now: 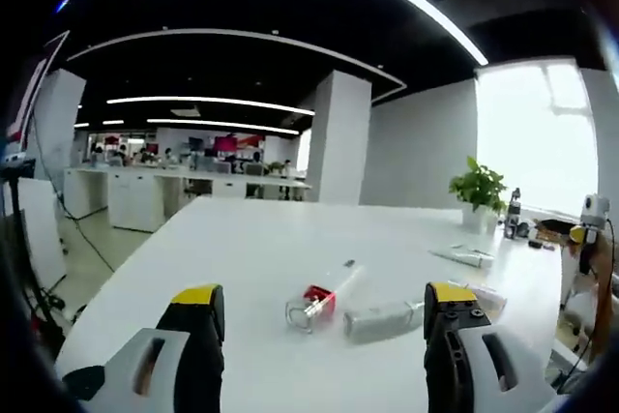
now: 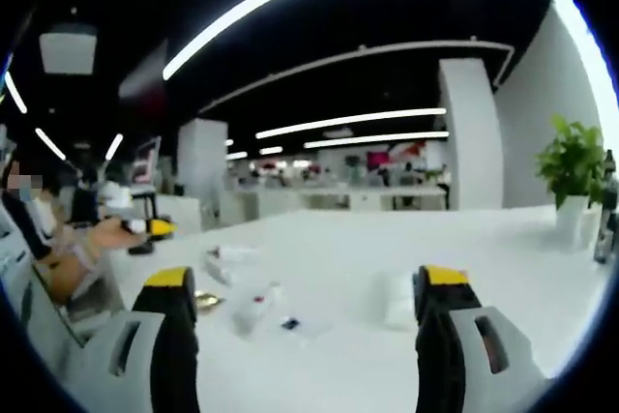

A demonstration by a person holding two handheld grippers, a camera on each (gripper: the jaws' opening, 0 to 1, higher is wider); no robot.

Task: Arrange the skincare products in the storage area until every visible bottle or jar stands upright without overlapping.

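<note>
Left gripper (image 1: 321, 321) is held above the white tabletop (image 1: 242, 239), jaws spread wide. A clear bottle with red label (image 1: 321, 302) is seen lying on its side between them, a clear tube (image 1: 383, 319) just beside it. A potted plant (image 1: 478, 192) stands far back.

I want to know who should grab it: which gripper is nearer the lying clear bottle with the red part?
Left, by my judgement. The clear bottle with the red part lies just ahead between the left gripper's open jaws. From the right gripper, I cannot identify it among blurred items farther off.
</note>
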